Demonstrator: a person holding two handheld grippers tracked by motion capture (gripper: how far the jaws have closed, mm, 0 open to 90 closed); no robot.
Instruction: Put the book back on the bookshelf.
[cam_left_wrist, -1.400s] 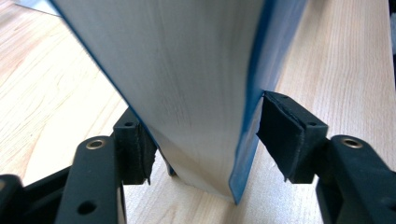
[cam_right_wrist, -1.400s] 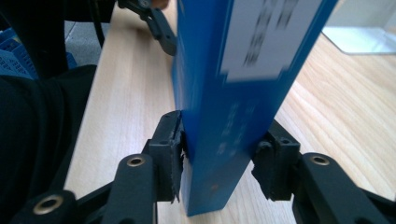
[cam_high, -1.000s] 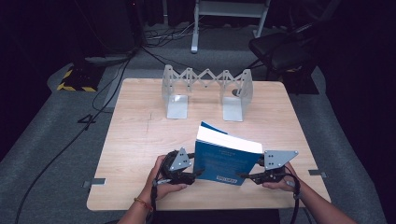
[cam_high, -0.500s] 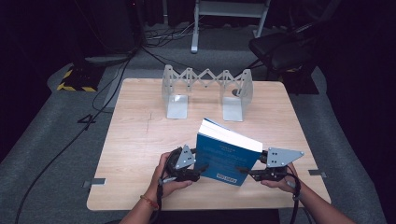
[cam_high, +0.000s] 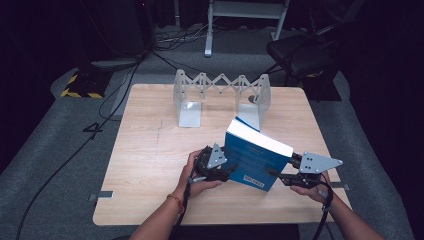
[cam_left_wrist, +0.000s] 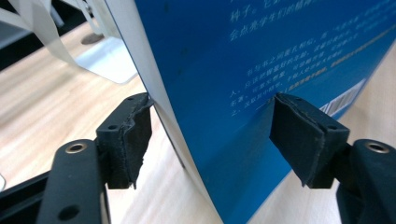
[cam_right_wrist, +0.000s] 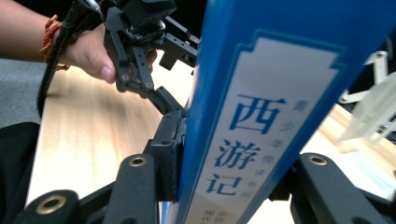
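A thick blue book (cam_high: 255, 160) stands tilted on its lower edge near the front of the wooden table (cam_high: 150, 165). My right gripper (cam_high: 276, 175) is shut on its spine, and the pads (cam_right_wrist: 170, 149) clamp the blue spine (cam_right_wrist: 261, 116) with its white label. My left gripper (cam_high: 226, 172) is at the book's left side. Its jaws straddle the white page edge and blue back cover (cam_left_wrist: 280, 56). They have just been opening, with the book between them, and the left pad (cam_left_wrist: 135, 126) only brushes the page edge.
A silver zigzag folding book rack (cam_high: 220, 95) stands at the back of the table, its flat foot (cam_left_wrist: 107, 60) just behind the book. Cables, a chair (cam_high: 300, 55) and a stand leg lie on the dark floor beyond. The table's left half is bare wood.
The left hand and its gripper have slid right, up to the book. The book and the right gripper have shifted slightly right and up, and the book leans more.
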